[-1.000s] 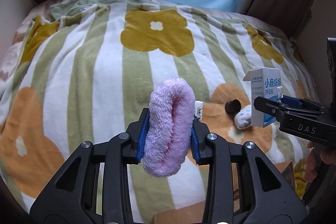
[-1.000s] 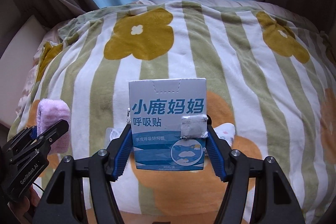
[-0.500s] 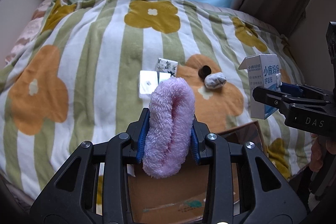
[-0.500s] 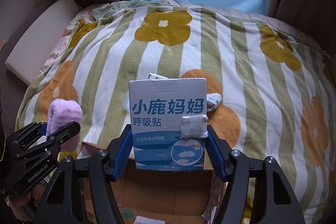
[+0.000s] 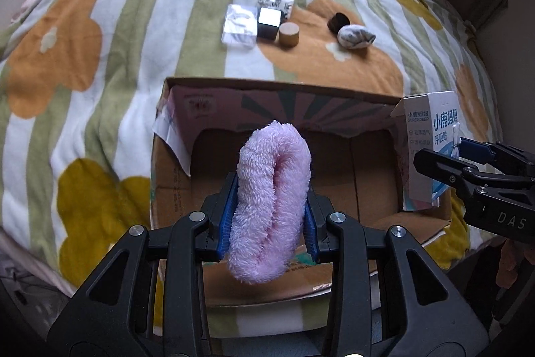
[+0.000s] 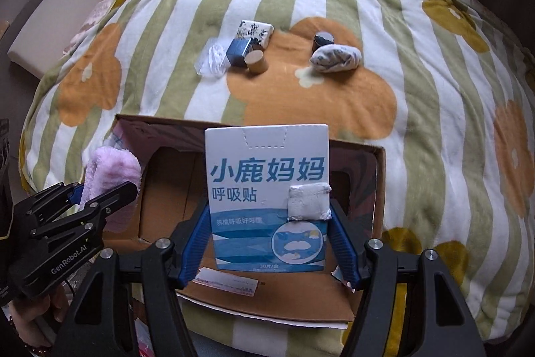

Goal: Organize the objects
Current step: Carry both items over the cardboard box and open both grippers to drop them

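Left wrist view shows my left hand-held gripper (image 5: 272, 216) clenched on a fluffy pink cloth (image 5: 272, 203), with the blue pads pressing it from both sides. The cloth hangs in the centre of the frame, over the open cardboard box (image 5: 334, 102). The box sits on a bed covered by a striped blanket with flowers (image 5: 83, 82).

At the right edge of this view I see my right hand-held gripper (image 5: 468, 153), and it is grasping a white and blue carton (image 5: 429, 136) over the right side of the box.

From the right wrist view, the carton (image 6: 267, 196) stands upright between the blue pads in the lower centre, and a grey patch (image 6: 308, 202) is stuck on its front. The pink cloth (image 6: 110, 176) appears at the left of that frame.

In the upper centre of the left wrist view, beyond the box, small things lie on the blanket: a clear plastic packet (image 5: 239, 24), a dark cube (image 5: 268, 22) touching it, a patterned little box (image 5: 276, 1) behind, a wooden cylinder (image 5: 288, 34) just beside the cube, then apart to the right a dark round piece (image 5: 338, 21) and a rolled sock (image 5: 355, 36) next to it.
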Demonstrator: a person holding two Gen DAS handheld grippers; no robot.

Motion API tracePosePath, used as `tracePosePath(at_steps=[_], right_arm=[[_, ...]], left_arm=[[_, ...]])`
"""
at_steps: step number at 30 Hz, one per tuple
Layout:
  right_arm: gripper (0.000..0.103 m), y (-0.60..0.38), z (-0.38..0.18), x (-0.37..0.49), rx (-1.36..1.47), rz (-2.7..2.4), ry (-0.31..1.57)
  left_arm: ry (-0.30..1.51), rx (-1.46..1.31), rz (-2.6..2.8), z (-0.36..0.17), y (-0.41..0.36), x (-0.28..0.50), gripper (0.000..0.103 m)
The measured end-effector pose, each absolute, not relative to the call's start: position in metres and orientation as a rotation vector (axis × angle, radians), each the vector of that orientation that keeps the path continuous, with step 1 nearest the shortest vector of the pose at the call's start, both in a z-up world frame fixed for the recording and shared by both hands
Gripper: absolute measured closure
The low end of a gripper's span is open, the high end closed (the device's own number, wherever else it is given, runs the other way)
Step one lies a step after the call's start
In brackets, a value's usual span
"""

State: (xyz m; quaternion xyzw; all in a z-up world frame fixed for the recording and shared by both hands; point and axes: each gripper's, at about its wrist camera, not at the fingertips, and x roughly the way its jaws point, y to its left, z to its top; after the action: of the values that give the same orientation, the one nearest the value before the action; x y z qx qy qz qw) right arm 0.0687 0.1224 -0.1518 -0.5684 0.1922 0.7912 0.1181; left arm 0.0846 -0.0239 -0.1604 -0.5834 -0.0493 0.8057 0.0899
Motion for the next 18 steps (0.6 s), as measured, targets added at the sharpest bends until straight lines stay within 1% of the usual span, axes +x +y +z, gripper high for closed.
tracePosePath(at_steps=[5,10,15,17,18], right_arm=[[0.041,0.123,-0.167,0.071,-1.683,2.299,0.576],[0.041,0.121,-0.168,0.071,-1.695,2.306,0.571],[0.041,0.125,-0.168,0.069,-1.701,2.313,0.622],[0.040,0.125,-0.170,0.068,-1.705,2.301,0.621],[0.035,0.125,-0.171,0.068,-1.700,2.291,0.617]], left_arm=[[-0.112,-1.751,2.380,-0.173,-0.019,0.083,0.072],[-0.096,-1.748,2.378,-0.170,-0.015,0.078,0.072],[-0.118,-1.757,2.374,-0.166,-0.015,0.077,0.072],[-0.112,-1.772,2.376,-0.167,-0.014,0.076,0.068],[-0.093,-1.782,2.380,-0.167,-0.013,0.076,0.054]])
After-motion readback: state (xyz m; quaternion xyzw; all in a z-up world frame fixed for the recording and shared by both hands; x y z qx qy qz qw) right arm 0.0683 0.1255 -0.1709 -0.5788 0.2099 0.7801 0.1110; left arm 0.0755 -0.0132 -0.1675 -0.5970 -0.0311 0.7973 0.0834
